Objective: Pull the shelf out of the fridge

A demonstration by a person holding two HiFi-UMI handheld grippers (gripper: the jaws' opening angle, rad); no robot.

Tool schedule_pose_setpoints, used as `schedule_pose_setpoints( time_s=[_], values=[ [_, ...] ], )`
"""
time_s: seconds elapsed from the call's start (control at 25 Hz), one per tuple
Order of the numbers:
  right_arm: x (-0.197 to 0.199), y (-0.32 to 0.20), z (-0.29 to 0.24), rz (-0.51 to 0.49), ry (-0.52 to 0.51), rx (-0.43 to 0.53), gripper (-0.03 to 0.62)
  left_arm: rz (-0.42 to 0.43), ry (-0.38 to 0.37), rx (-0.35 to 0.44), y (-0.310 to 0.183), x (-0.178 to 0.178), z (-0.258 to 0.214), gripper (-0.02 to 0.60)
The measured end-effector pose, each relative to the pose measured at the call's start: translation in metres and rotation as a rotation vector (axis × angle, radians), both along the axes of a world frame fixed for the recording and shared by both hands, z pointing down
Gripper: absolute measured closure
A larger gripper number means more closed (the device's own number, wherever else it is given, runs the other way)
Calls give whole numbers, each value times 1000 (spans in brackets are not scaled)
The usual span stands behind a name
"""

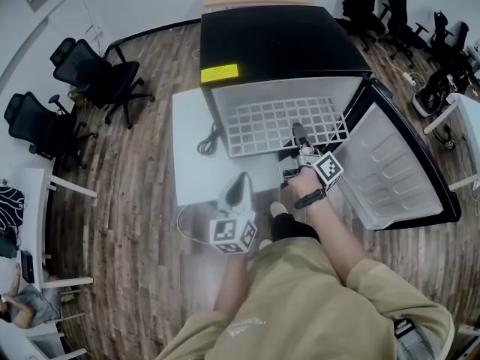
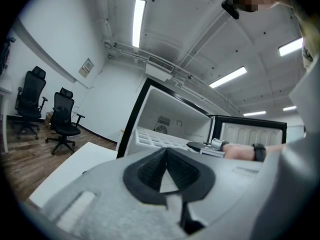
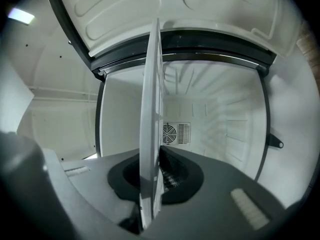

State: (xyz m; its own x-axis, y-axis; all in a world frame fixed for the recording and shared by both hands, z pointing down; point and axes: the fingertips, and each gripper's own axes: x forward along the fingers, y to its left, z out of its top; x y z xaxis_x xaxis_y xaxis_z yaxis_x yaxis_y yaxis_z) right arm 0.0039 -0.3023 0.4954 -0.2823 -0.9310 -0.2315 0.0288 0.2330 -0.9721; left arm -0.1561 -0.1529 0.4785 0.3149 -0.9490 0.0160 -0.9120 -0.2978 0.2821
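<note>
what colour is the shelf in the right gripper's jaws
The shelf is white, an open grid of square cells; the head view shows it best.

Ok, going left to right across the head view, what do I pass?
First the black chairs → left hand-held gripper → right hand-held gripper, shut on the shelf → open fridge door.

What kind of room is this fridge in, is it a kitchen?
Probably an office or lab workspace, not a kitchen. Black swivel office chairs stand around the edges, long strip lights run across the ceiling, and the small fridge stands out on an open wood-look floor.
</note>
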Motion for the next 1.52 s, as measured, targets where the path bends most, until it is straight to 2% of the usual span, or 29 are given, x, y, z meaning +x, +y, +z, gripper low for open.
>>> schedule_pose_setpoints(
  time_s=[0.4, 0.68, 0.8, 0.92, 1.0, 1.12, 1.2, 1.32, 1.52],
  values=[
    [2, 17, 0, -13, -58, -10, 569, 19, -24, 16, 6, 6, -12, 580],
    [11, 53, -2, -48, 118, 42, 569, 49, -31, 20, 12, 12, -12, 580],
    [21, 67, -3, -28, 246, 66, 570, 71, -38, 40, 12, 19, -20, 580],
    [28, 81, -14, 9, 419, 140, 571, 91, -51, 51, 8, 25, -25, 580],
    [26, 93, -25, 29, 610, 211, 571, 99, -60, 52, 3, 28, -25, 580],
    [22, 108, -47, 84, 968, 319, 571, 107, -83, 67, -5, 31, -30, 580],
    [23, 111, -61, 138, 1143, 361, 571, 112, -106, 88, -12, 33, -38, 580],
    [26, 110, -77, 192, 1262, 405, 571, 109, -138, 121, -20, 34, -51, 580],
    [28, 108, -87, 213, 1450, 431, 571, 103, -209, 137, -27, 38, -54, 580]
  ],
)
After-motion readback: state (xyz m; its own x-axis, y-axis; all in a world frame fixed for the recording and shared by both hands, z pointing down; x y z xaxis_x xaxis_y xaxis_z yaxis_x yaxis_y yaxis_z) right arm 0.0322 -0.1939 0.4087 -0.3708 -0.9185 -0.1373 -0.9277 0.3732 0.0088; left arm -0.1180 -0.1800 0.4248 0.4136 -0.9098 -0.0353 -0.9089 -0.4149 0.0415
